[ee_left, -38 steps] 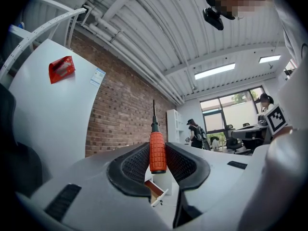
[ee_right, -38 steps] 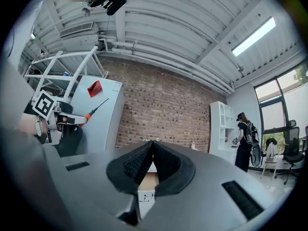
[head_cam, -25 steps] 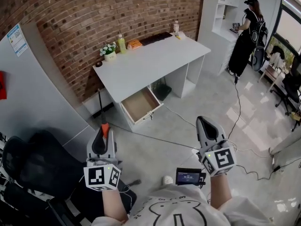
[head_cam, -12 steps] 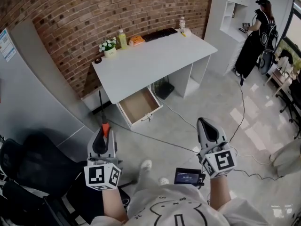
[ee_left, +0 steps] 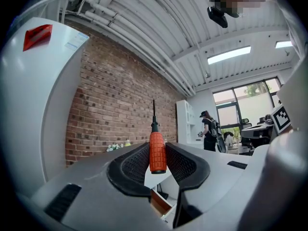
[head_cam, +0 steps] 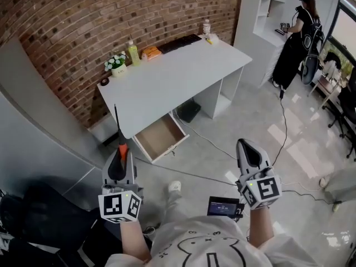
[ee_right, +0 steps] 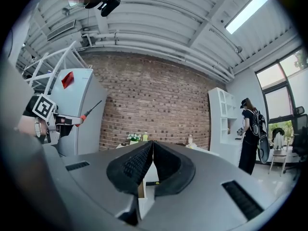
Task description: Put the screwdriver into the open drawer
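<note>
Approach to the drawer [head_cam: 160, 138], read left to right. Far left of the drawer, the dark chair [head_cam: 39, 221] has slid toward the lower corner of the head view over the last second. The drawer and the bench [head_cam: 172, 77] above it have shifted lower and a little leftward. A shoe [head_cam: 174, 187] now shows further forward on the floor, just short of the drawer. Taken together, these suggest the person is walking up to the drawer, so the task is judged to be in its carrying stage, with placement not yet begun. The left gripper [head_cam: 119, 157], short of the drawer and slightly to its left, is clamped on the orange handle of the screwdriver [head_cam: 122, 151], shaft upright; grip and pose match the earlier views. The screwdriver is thus well apart from the drawer, which lies open and looks empty. The right gripper [head_cam: 245, 145], to the right of the drawer, has its jaws together on nothing, as before. Hard to read:

- The drawer's back part is covered by the bench top.
- The left gripper view shows only a brown corner of the drawer beneath the jaws, and the right gripper view only a sliver.
- The screwdriver's tip is a thin line against the wall.
- The things at the bench's rear are too small to name surely.

A person [head_cam: 297, 43] stands far right of the drawer, taking no part.
</note>
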`<state>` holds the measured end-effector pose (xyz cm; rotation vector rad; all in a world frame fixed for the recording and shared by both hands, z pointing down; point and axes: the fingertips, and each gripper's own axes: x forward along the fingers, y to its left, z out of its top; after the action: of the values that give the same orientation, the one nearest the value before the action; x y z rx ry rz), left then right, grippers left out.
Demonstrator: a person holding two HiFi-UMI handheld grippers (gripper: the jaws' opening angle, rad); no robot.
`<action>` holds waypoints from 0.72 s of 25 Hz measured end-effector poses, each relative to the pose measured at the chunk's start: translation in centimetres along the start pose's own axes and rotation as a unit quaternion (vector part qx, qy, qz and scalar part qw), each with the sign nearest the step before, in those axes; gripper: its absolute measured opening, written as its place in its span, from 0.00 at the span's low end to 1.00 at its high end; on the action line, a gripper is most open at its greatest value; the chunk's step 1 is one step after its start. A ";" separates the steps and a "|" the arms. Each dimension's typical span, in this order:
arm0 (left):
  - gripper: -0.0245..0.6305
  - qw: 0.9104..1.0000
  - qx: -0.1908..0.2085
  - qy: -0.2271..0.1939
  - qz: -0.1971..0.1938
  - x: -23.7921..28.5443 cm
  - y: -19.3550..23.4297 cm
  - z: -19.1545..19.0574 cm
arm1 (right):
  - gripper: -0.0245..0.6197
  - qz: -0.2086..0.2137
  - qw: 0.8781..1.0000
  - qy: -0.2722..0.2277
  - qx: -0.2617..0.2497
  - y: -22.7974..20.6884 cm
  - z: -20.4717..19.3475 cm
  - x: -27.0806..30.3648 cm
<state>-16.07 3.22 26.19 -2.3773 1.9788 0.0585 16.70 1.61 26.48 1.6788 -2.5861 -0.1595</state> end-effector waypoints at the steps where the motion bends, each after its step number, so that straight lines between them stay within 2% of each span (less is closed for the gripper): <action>1: 0.20 1.000 0.000 0.001 -0.005 1.1 0.4 -0.1 | 0.07 -0.003 1.000 0.001 0.000 -0.2 0.0 1.0; 12: 0.20 0.999 -0.004 0.005 -0.051 15.9 6.2 -1.4 | 0.07 -0.047 0.999 0.011 -0.005 -2.3 -0.4 13.9; 18: 0.20 0.995 -0.010 0.027 -0.097 23.6 7.8 -3.3 | 0.07 -0.091 0.995 0.032 -0.005 -3.9 -1.4 18.7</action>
<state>-19.50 -21.58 28.00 -2.5968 1.7664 0.0071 12.73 -17.15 27.17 1.8816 -2.3823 -0.1238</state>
